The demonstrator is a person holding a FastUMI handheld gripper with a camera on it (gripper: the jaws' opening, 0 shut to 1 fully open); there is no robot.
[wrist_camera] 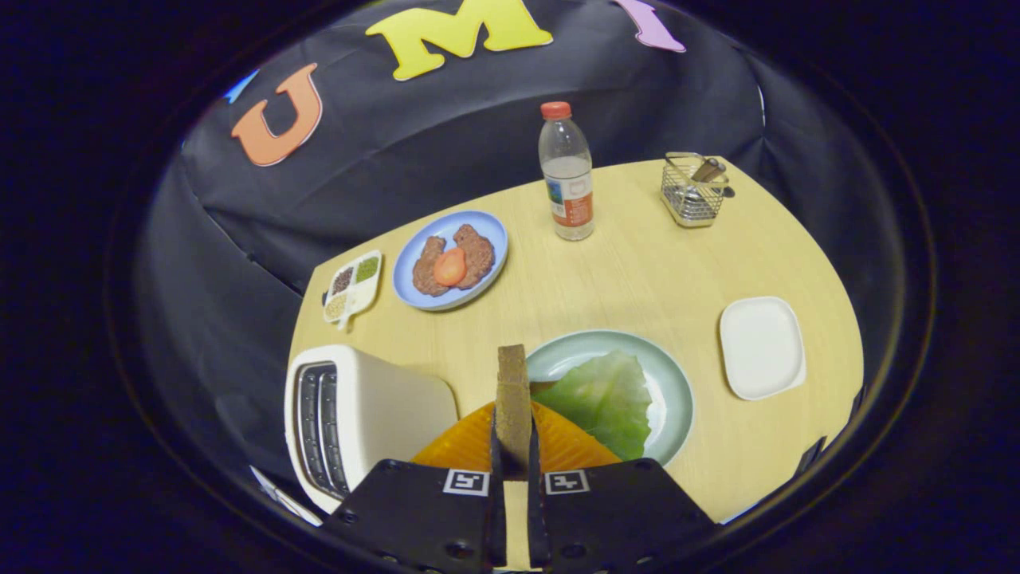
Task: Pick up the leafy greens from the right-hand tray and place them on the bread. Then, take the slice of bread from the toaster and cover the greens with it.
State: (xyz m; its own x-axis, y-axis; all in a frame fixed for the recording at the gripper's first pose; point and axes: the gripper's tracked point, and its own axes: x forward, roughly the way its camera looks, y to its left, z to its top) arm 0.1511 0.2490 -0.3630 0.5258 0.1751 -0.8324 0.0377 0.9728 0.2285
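My gripper [514, 450] is shut on a brown slice of bread [512, 399], held upright and edge-on between the fingers [470, 442]. It hangs above the table between the white toaster [358, 406] to the left and a pale green plate [677, 383] to the right. The leafy greens [606, 399] lie flat on that plate, just right of the held slice. A thin brown sliver shows at the leaf's left edge; what lies under the leaf is hidden. The toaster's two slots [319, 422] look dark.
An empty white tray [761, 347] sits right of the plate. Farther back stand a blue plate [478, 223] with meat patties and an orange piece, a small seasoning dish [352, 285], a water bottle [567, 183] and a wire basket [693, 191].
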